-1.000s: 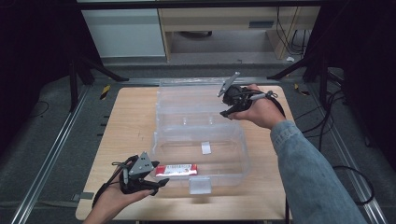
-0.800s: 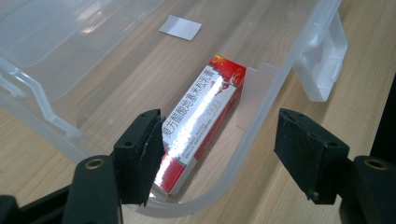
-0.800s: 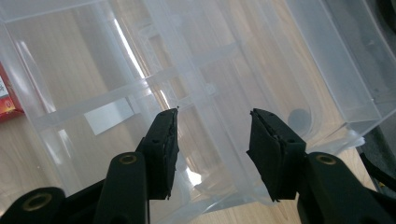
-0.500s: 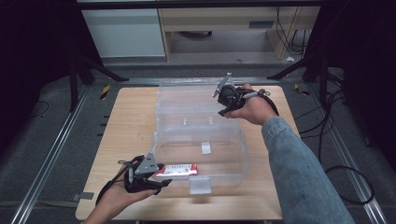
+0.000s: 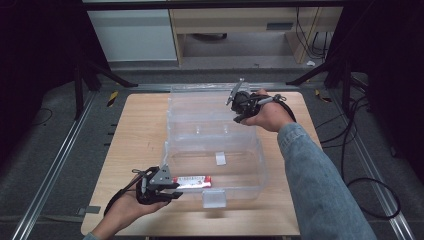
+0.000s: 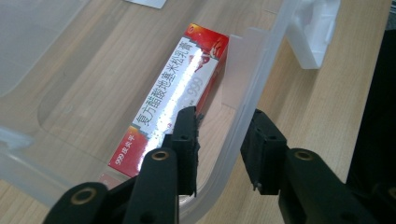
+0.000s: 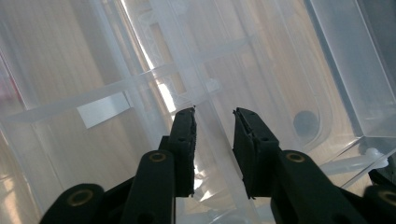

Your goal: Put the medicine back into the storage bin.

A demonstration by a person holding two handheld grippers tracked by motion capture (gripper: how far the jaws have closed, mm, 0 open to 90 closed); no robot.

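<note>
- Currently a person stands at a wooden bench with a clear plastic storage box on it, its hinged lid raised at the far side.
- Inside the box, along its near wall, lies a red and white medicine carton printed with Chinese characters, flat on the floor of the box.
- At the box's near-left corner, the left tongs straddle the wall, one jaw inside and one outside. They have just been closing, and in the left gripper view the left tongs look clenched on that wall, just beside the carton but not touching it.
- At the far right, the right tongs reach the upper edge of the lid. They too have just been closing. In the right gripper view the right tongs have a translucent rib of the lid between them; whether the pads already press on it I cannot tell.
- Judged step: steadying the box with one hand and taking the lid with the other, most likely to close it over the carton.
- Judged next move: make the lid grip firm, then swing the lid toward the person and down, keeping the left grip steady until the front latch meets it.
</note>
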